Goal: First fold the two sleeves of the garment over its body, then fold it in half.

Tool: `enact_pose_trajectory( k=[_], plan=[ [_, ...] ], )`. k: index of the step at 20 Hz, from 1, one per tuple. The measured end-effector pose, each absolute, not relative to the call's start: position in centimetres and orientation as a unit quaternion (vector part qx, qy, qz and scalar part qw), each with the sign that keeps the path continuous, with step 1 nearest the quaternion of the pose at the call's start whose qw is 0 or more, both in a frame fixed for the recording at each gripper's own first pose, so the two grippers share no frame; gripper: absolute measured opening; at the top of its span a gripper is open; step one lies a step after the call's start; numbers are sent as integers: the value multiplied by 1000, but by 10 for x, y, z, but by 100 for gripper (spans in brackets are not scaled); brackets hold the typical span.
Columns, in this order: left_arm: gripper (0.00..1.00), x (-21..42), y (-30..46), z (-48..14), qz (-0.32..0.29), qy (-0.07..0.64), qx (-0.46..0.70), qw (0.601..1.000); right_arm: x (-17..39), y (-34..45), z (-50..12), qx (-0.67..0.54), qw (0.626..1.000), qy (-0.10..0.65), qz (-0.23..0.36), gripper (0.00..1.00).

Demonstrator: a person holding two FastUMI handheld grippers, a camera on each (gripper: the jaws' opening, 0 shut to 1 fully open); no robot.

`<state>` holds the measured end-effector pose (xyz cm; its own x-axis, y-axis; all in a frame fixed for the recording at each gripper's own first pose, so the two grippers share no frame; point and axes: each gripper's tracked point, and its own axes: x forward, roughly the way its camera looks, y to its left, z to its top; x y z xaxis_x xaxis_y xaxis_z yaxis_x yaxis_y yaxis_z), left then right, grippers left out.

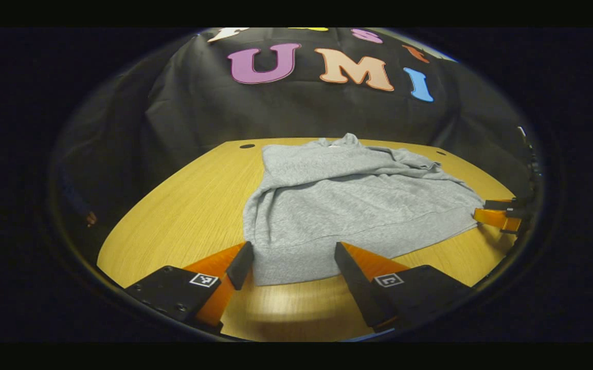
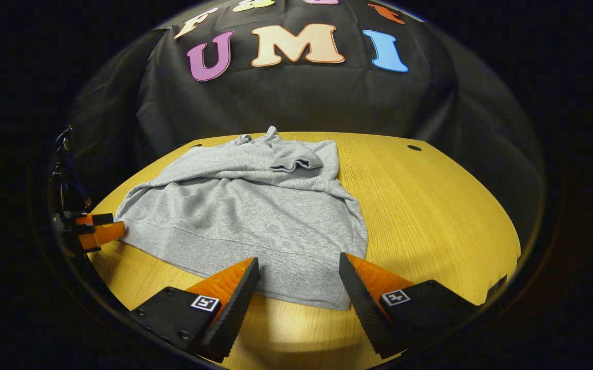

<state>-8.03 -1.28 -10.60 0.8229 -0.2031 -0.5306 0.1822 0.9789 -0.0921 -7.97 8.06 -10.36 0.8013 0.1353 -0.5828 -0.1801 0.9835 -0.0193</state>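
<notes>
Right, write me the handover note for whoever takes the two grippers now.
Left gripper: open, at the near left corner of the hem, gripping nothing.
Right gripper: open, at the near right corner of the hem, gripping nothing.
Grey long-sleeved sweatshirt lies flat on the round wooden table, collar toward the booth's wall, hem toward you.
Done: both sleeves appear folded across the body; one cuff lies on top near the collar.
Left: grip the hem corners and fold the garment in half.
</notes>
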Motion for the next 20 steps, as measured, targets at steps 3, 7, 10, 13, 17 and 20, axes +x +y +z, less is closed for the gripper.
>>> enact_pose_trajectory(
  k=[3, 7, 10, 13, 17, 20],
  plan=[
    [80, -80, -20, -106, -107, 270, -20, 957, -83, 86, -108, -30, 946, 310, 90, 82],
    [43, -82, -28, -104, -106, 271, -34, 956, -86, 97, -103, -23, 938, 328, 106, 55],
    [24, -82, -31, -103, -102, 276, -43, 955, -86, 97, -103, -11, 936, 335, 106, 34],
    [13, -81, -32, -98, -112, 264, -46, 957, -86, 96, -102, 14, 937, 335, 104, 16],
    [0, -76, -34, -92, -99, 254, -150, 950, -86, 97, -99, 32, 938, 330, 103, 8],
    [0, -75, -35, -91, -104, 253, -209, 939, -83, 96, -99, 60, 937, 328, 100, 8]
  ],
)
